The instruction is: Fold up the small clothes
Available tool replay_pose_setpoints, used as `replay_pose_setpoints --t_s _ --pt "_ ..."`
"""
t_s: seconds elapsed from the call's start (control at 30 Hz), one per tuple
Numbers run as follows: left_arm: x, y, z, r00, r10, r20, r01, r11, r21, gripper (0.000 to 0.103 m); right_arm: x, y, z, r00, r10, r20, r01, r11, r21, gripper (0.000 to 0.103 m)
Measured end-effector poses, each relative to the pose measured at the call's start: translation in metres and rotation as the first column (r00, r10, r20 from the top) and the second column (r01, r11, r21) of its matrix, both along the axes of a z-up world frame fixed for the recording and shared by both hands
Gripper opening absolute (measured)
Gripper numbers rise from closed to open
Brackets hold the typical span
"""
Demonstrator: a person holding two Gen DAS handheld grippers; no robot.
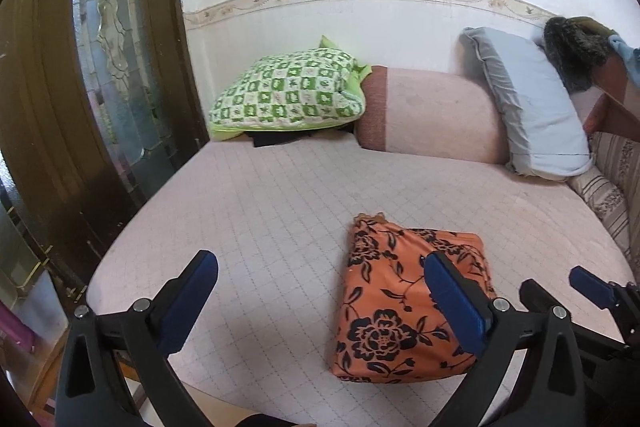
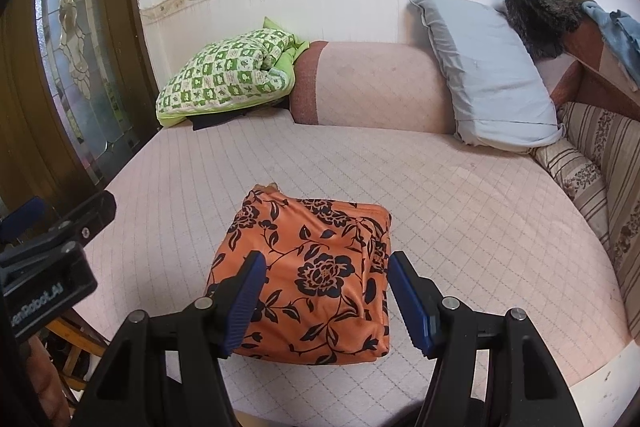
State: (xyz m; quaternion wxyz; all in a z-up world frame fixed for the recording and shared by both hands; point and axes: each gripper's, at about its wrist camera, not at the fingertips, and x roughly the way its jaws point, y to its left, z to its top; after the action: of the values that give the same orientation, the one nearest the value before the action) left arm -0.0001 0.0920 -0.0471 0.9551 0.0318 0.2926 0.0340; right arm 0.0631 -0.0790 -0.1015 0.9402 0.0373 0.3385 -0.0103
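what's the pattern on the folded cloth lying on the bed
Orange with black roses and leaves; the folded cloth shows best in the right wrist view.

Left gripper (image 1: 320,295): jaws spread wide, nothing between the blue pads (image 1: 456,303), pitched down toward 12 o'clock. Right gripper (image 2: 326,301): jaws partly apart, pads not pressing on anything, also pitched down. In left wrist view the right gripper's fingertip (image 1: 592,285) shows at approx. 4 o'clock; in right wrist view the left gripper's body sits at 9 o'clock.
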Motion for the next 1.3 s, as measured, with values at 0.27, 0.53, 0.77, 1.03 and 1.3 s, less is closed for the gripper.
replay_pose_setpoints --t_s 0.27,0.53,0.77,1.03,1.3 --pt "0.006 0.0 -0.006 1.0 -0.012 -0.019 0.012 1.0 -0.017 0.103 0.004 -0.008 -0.004 1.0 -0.022 0.005 0.022 1.0 0.01 0.067" --pt "0.013 -0.001 -0.013 0.999 -0.009 -0.041 0.008 1.0 -0.014 0.103 0.006 -0.009 -0.007 1.0 -0.022 0.003 0.022 0.999 0.027 0.067" --pt "0.019 0.002 -0.017 0.998 -0.003 -0.059 0.002 1.0 -0.027 0.103 0.007 -0.009 -0.011 1.0 -0.019 0.0 0.019 0.999 0.036 0.067" --pt "0.027 0.007 -0.024 0.995 0.014 -0.096 -0.017 0.999 -0.033 0.103 0.009 -0.009 -0.015 1.0 -0.016 -0.012 0.017 0.999 0.045 0.067" --pt "0.034 0.014 -0.03 0.992 0.063 -0.111 -0.065 0.998 -0.015 0.103 0.014 -0.008 -0.021 1.0 0.0 -0.027 0.002 0.999 0.051 0.067"
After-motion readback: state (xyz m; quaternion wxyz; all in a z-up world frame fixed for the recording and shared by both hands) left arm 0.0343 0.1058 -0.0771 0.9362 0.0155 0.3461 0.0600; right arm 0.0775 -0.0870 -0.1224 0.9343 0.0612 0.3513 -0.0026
